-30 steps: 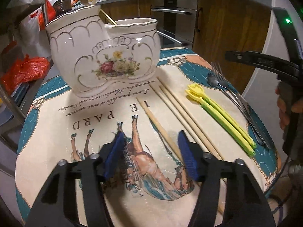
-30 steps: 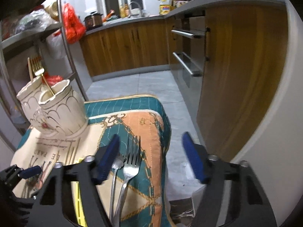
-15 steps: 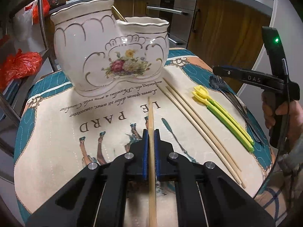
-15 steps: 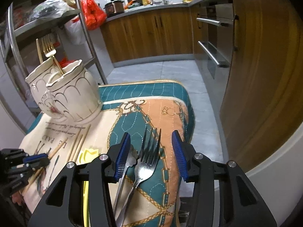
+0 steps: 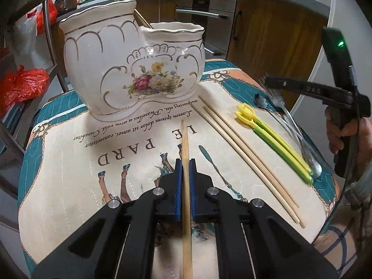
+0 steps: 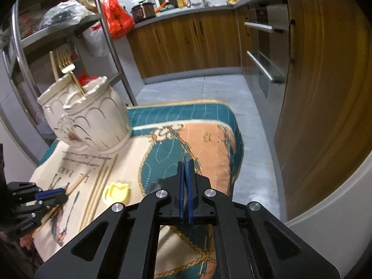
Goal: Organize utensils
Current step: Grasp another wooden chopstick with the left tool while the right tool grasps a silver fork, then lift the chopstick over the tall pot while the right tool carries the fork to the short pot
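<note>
Chopstick (image 5: pixel 186 153) clamped in left tool (image 5: pixel 185 162)

printed cloth (image 5: pixel 69 167), ceramic holder (image 5: pixel 130 69), chopsticks (image 5: pixel 244 153), yellow-green utensils (image 5: pixel 279 144)

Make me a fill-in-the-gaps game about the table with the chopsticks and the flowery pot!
1. The left gripper is shut on one wooden ____.
2. The white holder has ____ painted on its front.
3. The fork standing in the holder is ____ in colour.
4. On the cloth, beside the plastic picks, lie ____ loose chopsticks.

Missing words: chopstick; flowers; gold; two.
</note>
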`<state>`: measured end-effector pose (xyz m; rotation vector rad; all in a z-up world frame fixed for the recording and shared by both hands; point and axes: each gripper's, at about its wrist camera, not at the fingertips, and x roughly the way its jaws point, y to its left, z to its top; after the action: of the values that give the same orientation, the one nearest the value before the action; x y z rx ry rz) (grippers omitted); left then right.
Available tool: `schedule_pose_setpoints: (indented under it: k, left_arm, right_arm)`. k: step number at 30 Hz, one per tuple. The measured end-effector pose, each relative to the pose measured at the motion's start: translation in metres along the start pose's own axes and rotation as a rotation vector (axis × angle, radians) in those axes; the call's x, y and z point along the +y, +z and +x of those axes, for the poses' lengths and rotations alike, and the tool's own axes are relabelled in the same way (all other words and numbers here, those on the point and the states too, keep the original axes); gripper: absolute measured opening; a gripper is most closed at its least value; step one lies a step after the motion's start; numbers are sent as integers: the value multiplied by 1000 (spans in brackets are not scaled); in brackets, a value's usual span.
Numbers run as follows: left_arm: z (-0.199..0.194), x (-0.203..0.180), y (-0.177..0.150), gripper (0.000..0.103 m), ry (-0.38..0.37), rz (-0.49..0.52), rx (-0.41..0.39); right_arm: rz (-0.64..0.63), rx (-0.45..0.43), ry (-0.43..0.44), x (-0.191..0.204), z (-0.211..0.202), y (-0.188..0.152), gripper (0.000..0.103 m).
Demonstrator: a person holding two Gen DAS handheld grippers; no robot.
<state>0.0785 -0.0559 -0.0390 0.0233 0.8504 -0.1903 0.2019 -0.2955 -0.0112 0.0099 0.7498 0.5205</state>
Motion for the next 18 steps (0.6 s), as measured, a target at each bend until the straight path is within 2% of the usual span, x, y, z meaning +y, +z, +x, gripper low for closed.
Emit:
schedule_pose_setpoints:
  k: [6, 11, 18]
  left_arm:
    - [0, -2, 0, 6, 5, 16, -6]
    - [-1, -2, 0, 6, -2, 22, -17]
    - [-17, -4, 2, 6, 41, 57, -106]
  right_arm:
    - [-66, -85, -31, 17, -29, 6, 3]
    - [-122, -198, -26, 38, -63, 10, 3]
    - [-183, -313, -5, 62, -92, 12, 3]
